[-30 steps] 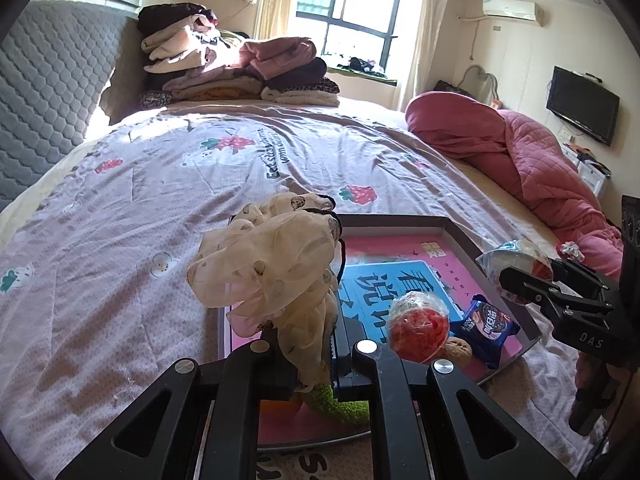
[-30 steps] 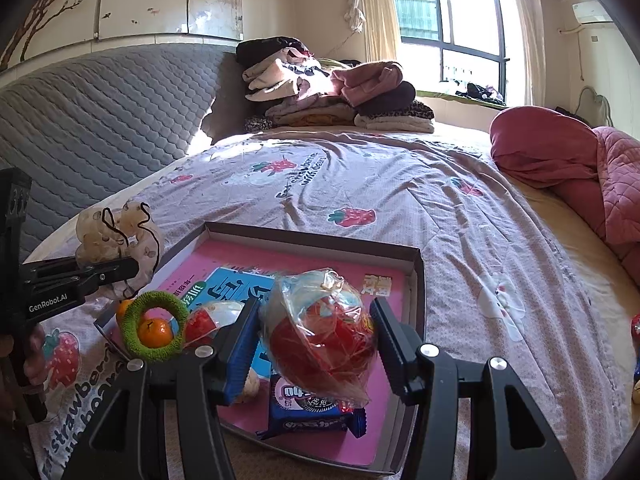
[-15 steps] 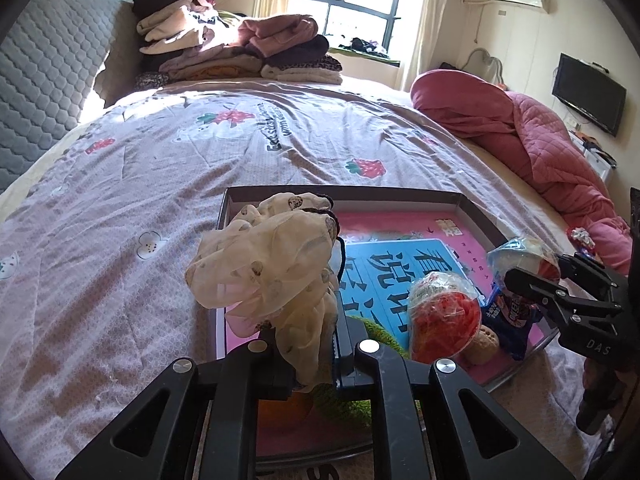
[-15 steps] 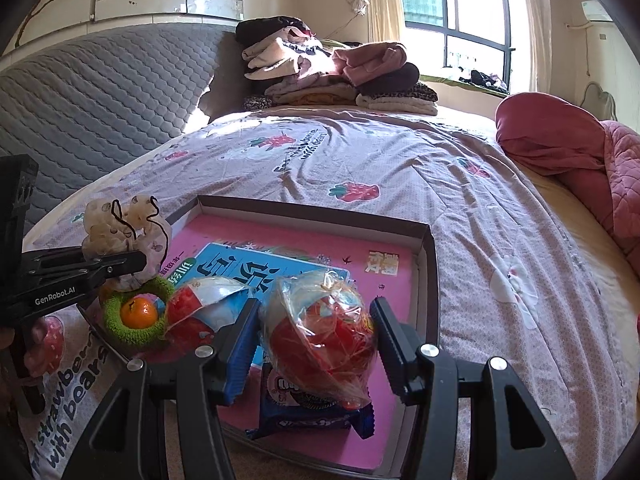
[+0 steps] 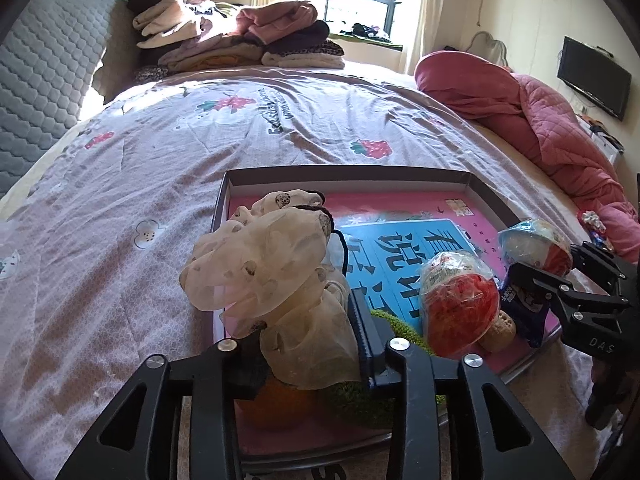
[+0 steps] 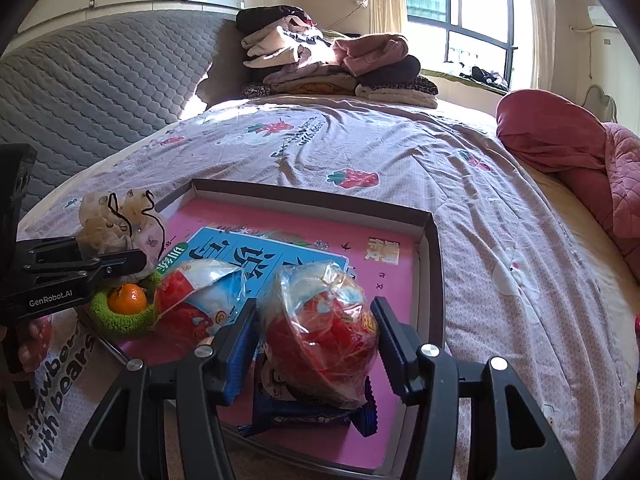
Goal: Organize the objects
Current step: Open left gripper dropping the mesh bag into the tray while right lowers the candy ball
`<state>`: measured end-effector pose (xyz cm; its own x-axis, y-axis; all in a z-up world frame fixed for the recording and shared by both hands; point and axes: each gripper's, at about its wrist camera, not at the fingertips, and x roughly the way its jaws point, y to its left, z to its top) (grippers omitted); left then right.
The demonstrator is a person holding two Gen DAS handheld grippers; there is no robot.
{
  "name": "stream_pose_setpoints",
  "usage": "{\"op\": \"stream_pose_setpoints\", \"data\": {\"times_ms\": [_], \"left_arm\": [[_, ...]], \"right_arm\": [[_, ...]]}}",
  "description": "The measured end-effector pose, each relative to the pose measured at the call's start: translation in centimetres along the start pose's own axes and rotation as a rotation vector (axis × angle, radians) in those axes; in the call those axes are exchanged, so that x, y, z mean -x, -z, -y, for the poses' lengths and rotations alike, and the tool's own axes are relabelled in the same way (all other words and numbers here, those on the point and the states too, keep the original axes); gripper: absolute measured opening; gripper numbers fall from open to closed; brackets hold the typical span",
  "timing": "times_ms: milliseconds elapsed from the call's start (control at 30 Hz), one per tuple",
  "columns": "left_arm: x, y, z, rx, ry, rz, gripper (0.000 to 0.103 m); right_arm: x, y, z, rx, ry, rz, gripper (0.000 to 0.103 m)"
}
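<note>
A shallow dark tray (image 5: pixel 344 174) with a pink and blue sheet inside lies on the bed; it also shows in the right wrist view (image 6: pixel 434 264). My left gripper (image 5: pixel 300 344) is shut on a cream spotted scrunchie (image 5: pixel 276 280), held above the tray's left side over a green ring (image 6: pixel 120 320) with an orange (image 6: pixel 127 299) in it. My right gripper (image 6: pixel 316 332) is shut on a red snack bag (image 6: pixel 320 328), held over a blue biscuit pack (image 6: pixel 316 416) in the tray. A second red snack bag (image 6: pixel 192 304) lies in the tray.
Folded clothes (image 5: pixel 236 40) are stacked at the bed's head by the grey headboard (image 6: pixel 92 84). A pink quilt (image 5: pixel 540 132) is bunched along the right side. The strawberry-print sheet (image 5: pixel 120 200) spreads round the tray.
Both grippers have moved forward over the tray with their loads. The right gripper's bag now hangs nearer the blue biscuit pack.
</note>
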<state>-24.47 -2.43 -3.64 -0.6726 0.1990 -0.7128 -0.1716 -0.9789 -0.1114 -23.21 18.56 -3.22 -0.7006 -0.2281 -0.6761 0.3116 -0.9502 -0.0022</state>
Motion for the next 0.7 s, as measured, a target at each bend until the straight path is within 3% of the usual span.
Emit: {"op": "stream_pose_setpoints", "data": {"times_ms": [300, 700], "left_arm": [[0.1, -0.1, 0.0, 0.004, -0.009, -0.003, 0.067], [1.0, -0.2, 0.5, -0.007, -0.007, 0.011, 0.068]], "right_arm": [[-0.3, 0.2, 0.4, -0.011, 0.002, -0.025, 0.056], [-0.3, 0.4, 0.6, -0.017, 0.015, -0.045, 0.056]]}}
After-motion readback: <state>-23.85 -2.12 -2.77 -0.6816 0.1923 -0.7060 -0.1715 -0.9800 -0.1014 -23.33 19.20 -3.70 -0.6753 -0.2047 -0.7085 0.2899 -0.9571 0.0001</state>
